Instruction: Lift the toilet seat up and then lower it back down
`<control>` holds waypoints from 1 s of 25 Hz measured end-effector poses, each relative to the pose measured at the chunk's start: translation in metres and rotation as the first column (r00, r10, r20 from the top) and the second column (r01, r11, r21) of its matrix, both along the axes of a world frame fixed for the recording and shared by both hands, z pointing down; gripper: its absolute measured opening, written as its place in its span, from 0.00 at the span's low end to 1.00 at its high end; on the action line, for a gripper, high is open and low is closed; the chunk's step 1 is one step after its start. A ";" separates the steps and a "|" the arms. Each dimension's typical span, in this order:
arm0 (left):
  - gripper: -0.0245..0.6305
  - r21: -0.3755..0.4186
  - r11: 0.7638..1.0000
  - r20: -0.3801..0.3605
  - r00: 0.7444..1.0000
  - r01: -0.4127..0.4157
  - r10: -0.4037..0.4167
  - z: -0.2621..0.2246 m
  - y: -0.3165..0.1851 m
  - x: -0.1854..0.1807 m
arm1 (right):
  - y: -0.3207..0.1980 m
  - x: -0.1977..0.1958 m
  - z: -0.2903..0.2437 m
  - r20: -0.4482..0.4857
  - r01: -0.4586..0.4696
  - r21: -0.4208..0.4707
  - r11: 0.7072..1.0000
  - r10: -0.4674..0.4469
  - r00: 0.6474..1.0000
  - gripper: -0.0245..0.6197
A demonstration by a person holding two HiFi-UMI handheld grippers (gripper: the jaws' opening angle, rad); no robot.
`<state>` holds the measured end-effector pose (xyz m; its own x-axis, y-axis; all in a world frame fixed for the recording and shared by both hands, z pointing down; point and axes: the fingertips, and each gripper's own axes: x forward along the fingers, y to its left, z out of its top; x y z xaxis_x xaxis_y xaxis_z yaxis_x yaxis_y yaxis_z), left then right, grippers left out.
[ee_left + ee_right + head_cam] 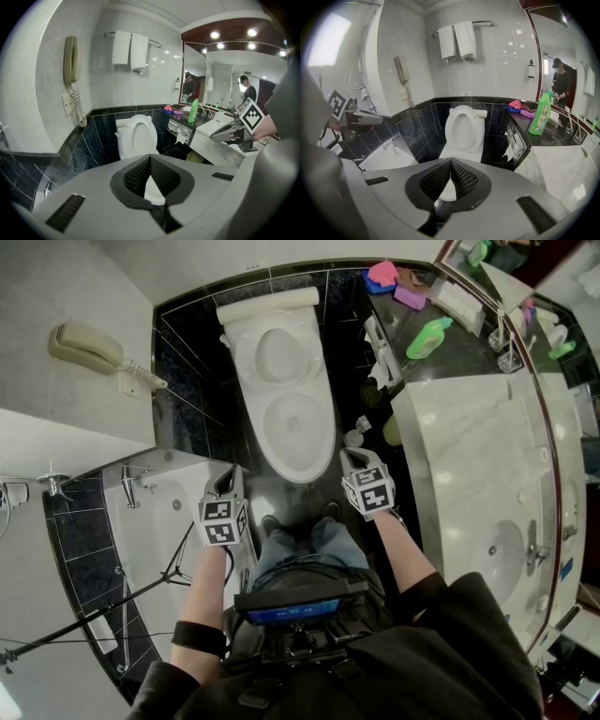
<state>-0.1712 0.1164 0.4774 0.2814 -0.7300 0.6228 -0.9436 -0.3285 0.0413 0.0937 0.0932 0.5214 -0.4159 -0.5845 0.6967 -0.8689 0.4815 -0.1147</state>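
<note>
The white toilet stands against the black tiled wall straight ahead. Its seat is raised, leaning back against the tank, and shows as an upright oval ring in both gripper views. My left gripper hovers in front of the bowl's left side, clear of it, jaws shut and empty. My right gripper hangs at the bowl's front right, also shut with nothing held. Neither touches the toilet.
A marble counter with a sink runs along the right, a green bottle at its far end. A toilet-paper holder sits right of the toilet. A bathtub lies left, with a wall phone above it.
</note>
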 end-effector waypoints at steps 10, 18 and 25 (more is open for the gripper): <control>0.05 0.003 1.000 0.001 1.000 -0.005 0.005 -0.002 -0.002 0.000 | -0.001 0.000 -0.002 -0.002 -0.001 0.002 1.000 0.001 1.000 0.04; 0.05 0.010 1.000 0.004 1.000 -0.002 0.002 0.000 -0.001 -0.001 | -0.004 -0.001 -0.005 -0.002 0.002 0.013 1.000 -0.002 1.000 0.04; 0.05 0.016 1.000 0.003 1.000 -0.001 0.001 -0.002 -0.003 -0.001 | -0.006 -0.001 -0.007 0.002 0.003 0.022 1.000 -0.003 1.000 0.04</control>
